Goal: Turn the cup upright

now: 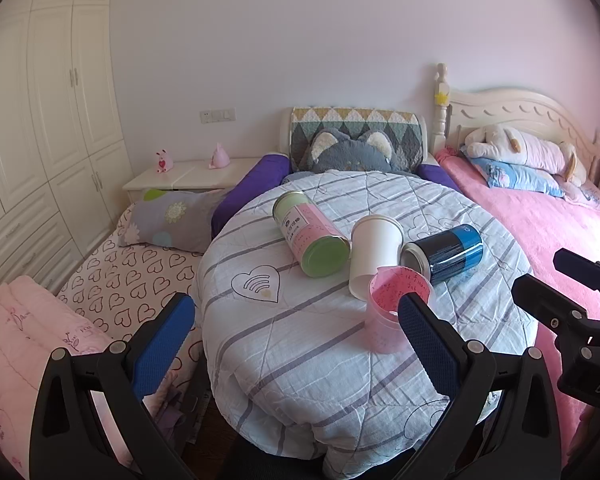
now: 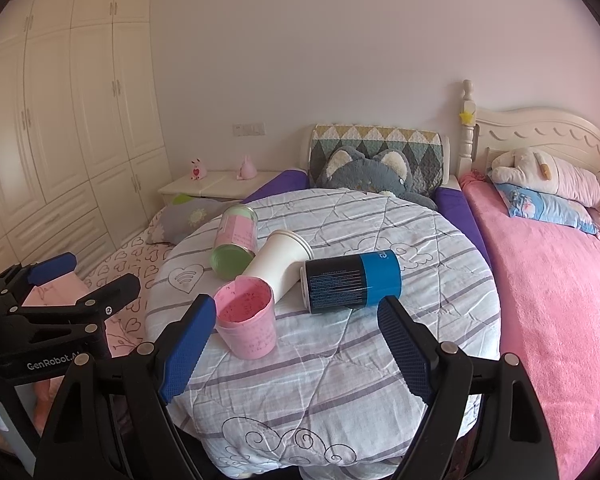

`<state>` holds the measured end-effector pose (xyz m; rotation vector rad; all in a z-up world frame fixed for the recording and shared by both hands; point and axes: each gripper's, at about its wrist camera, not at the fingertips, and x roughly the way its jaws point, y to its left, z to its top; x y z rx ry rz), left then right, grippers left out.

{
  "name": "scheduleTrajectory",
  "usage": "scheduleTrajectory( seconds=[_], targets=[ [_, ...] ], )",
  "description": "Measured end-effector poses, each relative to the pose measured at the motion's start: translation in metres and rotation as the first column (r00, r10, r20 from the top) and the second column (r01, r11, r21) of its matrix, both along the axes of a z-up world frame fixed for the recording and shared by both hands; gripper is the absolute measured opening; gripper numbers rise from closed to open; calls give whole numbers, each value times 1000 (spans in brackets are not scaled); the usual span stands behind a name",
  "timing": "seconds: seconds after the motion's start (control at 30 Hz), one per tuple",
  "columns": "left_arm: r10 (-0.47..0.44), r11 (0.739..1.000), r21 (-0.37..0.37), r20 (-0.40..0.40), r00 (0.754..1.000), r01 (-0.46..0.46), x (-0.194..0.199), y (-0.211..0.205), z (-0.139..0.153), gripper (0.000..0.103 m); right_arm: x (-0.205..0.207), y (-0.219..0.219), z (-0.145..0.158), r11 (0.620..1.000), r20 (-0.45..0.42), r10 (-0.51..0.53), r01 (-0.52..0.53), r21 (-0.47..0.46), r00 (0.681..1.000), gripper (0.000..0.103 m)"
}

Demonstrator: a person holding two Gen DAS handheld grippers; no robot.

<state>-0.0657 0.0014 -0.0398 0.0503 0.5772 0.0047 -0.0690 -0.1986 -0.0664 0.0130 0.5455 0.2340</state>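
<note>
The pink cup [image 2: 247,322] stands mouth-up near the front of the round quilt-covered table [image 2: 340,400], touching the foot of a white paper cup [image 2: 278,266] that lies on its side between a green-and-pink canister [image 2: 236,242] and a blue-and-black can [image 2: 352,278]. Judging by this, the pink one looks done and the white cup is the one left to right. Both the right gripper [image 2: 296,344] and the left gripper [image 1: 296,332] hover with jaws spread wide and empty; the next move calls for reaching past the pink cup without knocking it.
</note>
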Motion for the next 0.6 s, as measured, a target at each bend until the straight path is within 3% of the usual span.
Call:
scheduleTrajectory(
  seconds=[0.6],
  targets=[
    [11, 1000, 21, 6, 1000, -11, 0, -1, 1, 103, 0, 3, 1, 1000, -2, 7, -7, 5, 1000, 84]
  ],
)
